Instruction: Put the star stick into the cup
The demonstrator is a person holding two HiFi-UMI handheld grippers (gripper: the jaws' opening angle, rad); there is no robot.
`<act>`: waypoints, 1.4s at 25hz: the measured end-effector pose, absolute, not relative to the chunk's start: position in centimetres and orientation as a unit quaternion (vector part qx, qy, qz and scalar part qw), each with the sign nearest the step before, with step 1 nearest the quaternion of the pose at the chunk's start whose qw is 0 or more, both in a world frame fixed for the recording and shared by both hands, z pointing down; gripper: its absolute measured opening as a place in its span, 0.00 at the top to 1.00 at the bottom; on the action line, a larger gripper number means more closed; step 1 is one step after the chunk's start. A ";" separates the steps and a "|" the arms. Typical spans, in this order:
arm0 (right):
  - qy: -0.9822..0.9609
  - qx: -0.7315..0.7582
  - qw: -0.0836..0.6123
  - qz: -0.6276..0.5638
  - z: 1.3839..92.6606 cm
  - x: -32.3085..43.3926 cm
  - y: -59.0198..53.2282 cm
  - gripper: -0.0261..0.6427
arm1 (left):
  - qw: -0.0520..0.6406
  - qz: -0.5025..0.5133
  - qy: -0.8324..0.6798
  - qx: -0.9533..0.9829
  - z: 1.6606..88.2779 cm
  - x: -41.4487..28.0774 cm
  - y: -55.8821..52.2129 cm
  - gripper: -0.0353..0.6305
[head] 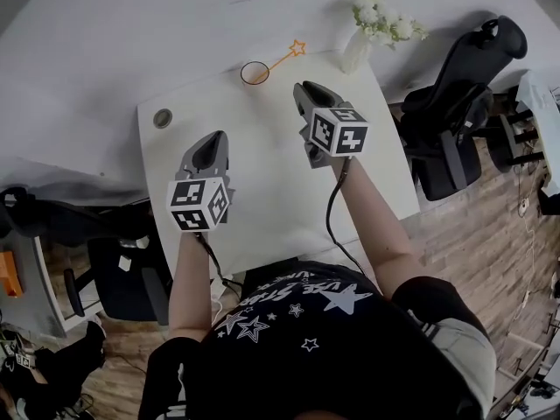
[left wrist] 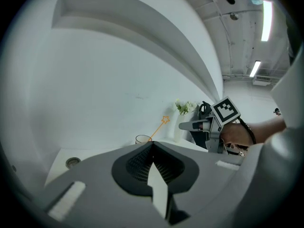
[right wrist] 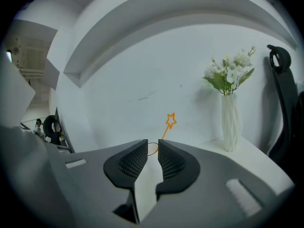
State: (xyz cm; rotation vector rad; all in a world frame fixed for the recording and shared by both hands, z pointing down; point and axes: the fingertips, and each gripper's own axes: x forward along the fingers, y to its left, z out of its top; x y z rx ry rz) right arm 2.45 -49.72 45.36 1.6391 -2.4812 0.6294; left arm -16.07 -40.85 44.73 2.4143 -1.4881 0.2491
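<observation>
1. Left gripper point(head: 213, 140) is held over the left half of the table point(head: 262, 208). Its jaws are pressed together at the tips with nothing between them. A round grommet point(head: 163, 118) sits in the tabletop further left.
2. The cup point(head: 255, 73) stands near the table's far edge, ahead of both grippers and well apart from each.
3. The star stick point(head: 282, 59) stands in the cup and leans right, its orange star end up past the rim against the white wall.
4. The right gripper point(head: 306, 88) is held over the table's right half, nearer the cup than the left one. Its jaws are a narrow gap apart and empty, and the cup's rim shows through that gap in the right gripper view.
5. A white vase point(head: 355, 53) of pale flowers stands at the far right corner. A black chair point(head: 455, 121) sits beyond the table's right edge.
</observation>
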 end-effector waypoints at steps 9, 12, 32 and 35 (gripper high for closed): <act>-0.821 0.538 0.029 0.189 42.3 6.0 -43.9 0.89 | 0.130 0.068 -0.516 0.844 42.1 -12.7 -35.7 0.94; -0.825 0.532 0.026 0.187 41.8 6.7 -41.7 0.92 | 0.125 0.067 -0.520 0.843 41.6 -12.0 -33.6 0.94; -0.856 0.487 0.011 0.172 40.4 11.8 -24.5 0.94 | 0.110 0.062 -0.533 0.837 41.3 -6.4 -18.0 0.94; -0.860 0.481 0.013 0.171 40.3 12.8 -21.7 0.94 | 0.113 0.065 -0.530 0.838 41.6 -4.8 -15.4 0.94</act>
